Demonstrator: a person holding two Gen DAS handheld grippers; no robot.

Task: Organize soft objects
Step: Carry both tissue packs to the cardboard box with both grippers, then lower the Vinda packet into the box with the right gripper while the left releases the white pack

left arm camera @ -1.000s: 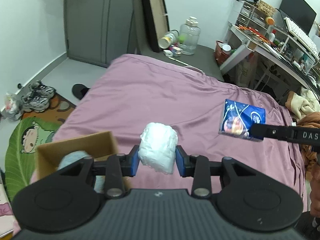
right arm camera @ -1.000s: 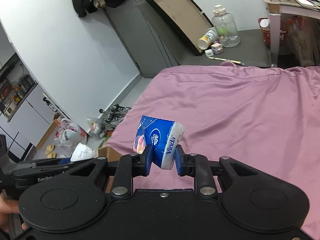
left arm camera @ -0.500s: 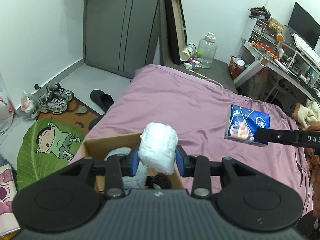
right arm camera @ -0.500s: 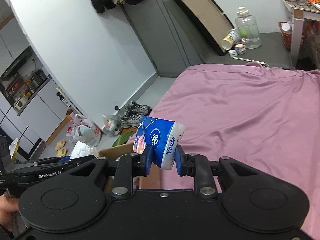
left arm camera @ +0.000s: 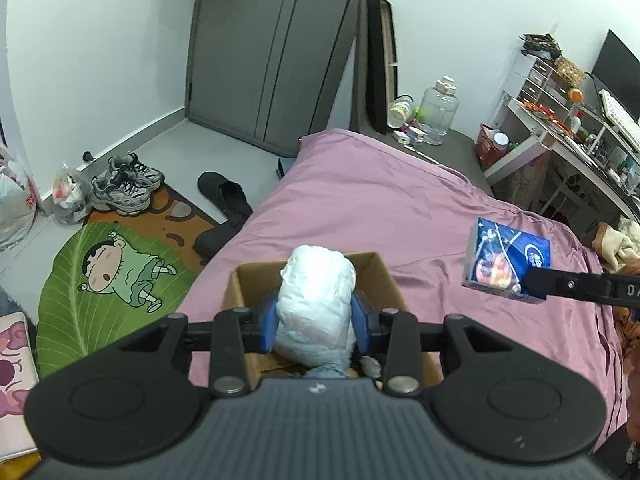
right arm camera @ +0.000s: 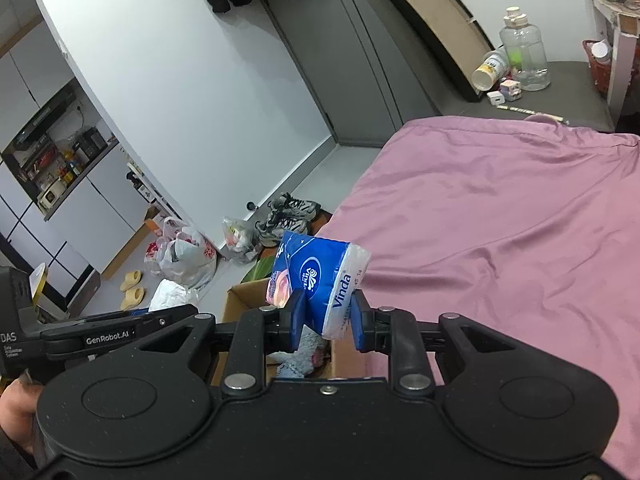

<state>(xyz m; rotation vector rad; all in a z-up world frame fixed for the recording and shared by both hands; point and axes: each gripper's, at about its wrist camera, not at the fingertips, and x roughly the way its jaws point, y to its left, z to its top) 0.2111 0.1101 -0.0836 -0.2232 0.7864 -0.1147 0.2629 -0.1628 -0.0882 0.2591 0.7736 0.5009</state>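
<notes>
My left gripper (left arm camera: 316,322) is shut on a white soft bundle (left arm camera: 318,292) and holds it over an open cardboard box (left arm camera: 384,276) at the near edge of the pink bed (left arm camera: 384,200). A light blue soft item (left arm camera: 326,362) lies inside the box. My right gripper (right arm camera: 326,320) is shut on a blue Vinda tissue pack (right arm camera: 320,278), held to the right of the box; the pack also shows in the left wrist view (left arm camera: 506,264). The box (right arm camera: 240,300) sits below it, and the left gripper's bundle (right arm camera: 172,294) shows at the left.
Sneakers (left arm camera: 126,182), a black slipper (left arm camera: 224,196) and a green cartoon mat (left arm camera: 112,276) lie on the floor left of the bed. A water jug (left arm camera: 438,110) stands on the dark headboard ledge. A cluttered desk (left arm camera: 580,140) is at the right. Plastic bags (right arm camera: 184,252) lie on the floor.
My left gripper has moved with the white bundle from beside the box to over its opening. My right gripper has drawn back toward the box with the tissue pack.
</notes>
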